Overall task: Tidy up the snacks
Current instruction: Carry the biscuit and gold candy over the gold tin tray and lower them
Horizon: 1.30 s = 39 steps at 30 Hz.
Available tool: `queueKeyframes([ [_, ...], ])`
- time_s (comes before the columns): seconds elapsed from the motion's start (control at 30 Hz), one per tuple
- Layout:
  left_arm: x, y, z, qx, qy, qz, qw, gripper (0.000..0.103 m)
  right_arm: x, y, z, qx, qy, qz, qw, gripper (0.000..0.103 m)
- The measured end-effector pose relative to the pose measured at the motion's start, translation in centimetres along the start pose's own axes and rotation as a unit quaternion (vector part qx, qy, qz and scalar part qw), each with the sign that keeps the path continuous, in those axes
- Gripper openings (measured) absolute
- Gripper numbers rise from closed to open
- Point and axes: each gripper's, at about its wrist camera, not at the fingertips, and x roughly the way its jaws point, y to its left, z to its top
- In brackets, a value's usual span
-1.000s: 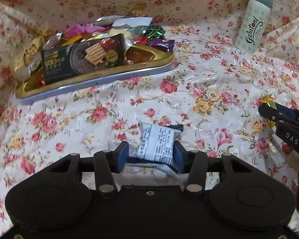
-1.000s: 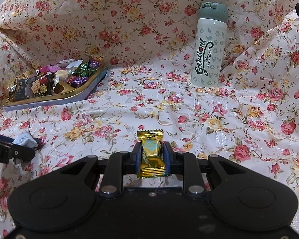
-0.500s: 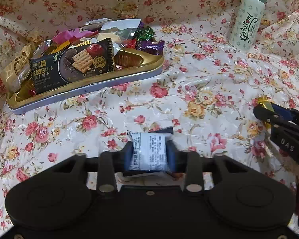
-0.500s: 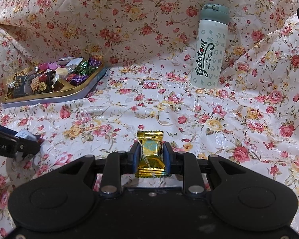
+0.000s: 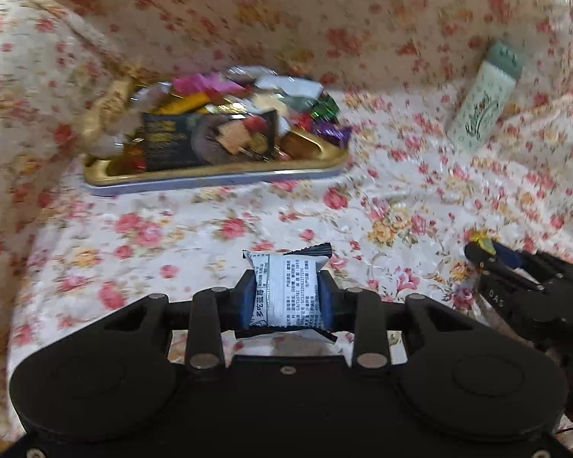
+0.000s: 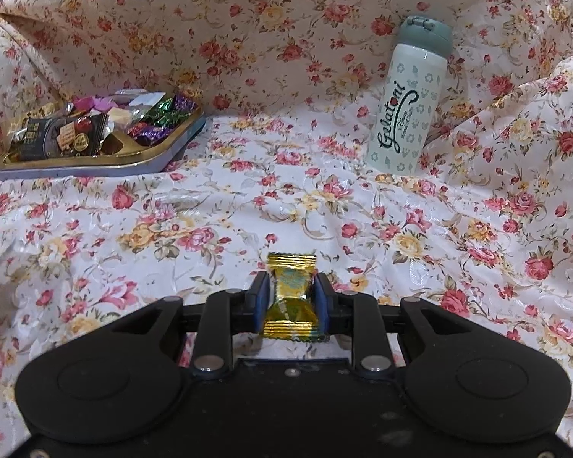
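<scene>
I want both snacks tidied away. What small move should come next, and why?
Probably carry the left gripper, shut on the white printed snack packet, toward the gold snack tray; the right gripper holds a gold foil candy.

White packet [image 5: 286, 290] now clamped, lifted

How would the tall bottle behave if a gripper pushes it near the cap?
The bottle probably tips: it is tall, narrow and already leaning. The soft, wrinkled cloth likely gives a poor footing. Once down, its round body may roll.
</scene>
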Motion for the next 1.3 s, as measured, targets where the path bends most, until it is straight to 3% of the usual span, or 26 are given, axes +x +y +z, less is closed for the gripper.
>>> queueKeyframes([
  [0.17, -2.0, 1.3, 0.4, -0.022, 0.015, 0.008, 0.9996, 0.042, -1.1, -0.7, 2.2, 0.051, 0.055, 0.016, 0.997, 0.021],
  [0.37, -3.6, 1.8, 0.2, -0.056, 0.053, -0.027, 0.9966, 0.042, -6.6, -0.6, 4.7, 0.076, 0.043, 0.073, 0.993, 0.021],
  [0.57, -6.9, 0.6, -1.9, -0.034, 0.061, -0.037, 0.9969, 0.042, -12.4, -0.5, 4.7, 0.097, 0.052, 0.141, 0.984, 0.021],
  [0.93, -10.9, -0.1, -9.5, -0.001, 0.118, -0.059, 0.9913, 0.042, -20.5, 0.3, -2.6, 0.109, 0.155, 0.208, 0.959, 0.022],
  [1.13, -11.5, 0.2, -13.7, -0.014, 0.155, -0.048, 0.9866, 0.042, -23.4, 0.3, -8.2, 0.130, 0.212, 0.197, 0.948, 0.022],
  [1.3, -11.5, -0.5, -16.5, -0.011, 0.195, -0.058, 0.9790, 0.042, -24.5, 0.1, -10.9, 0.139, 0.233, 0.184, 0.945, 0.022],
])
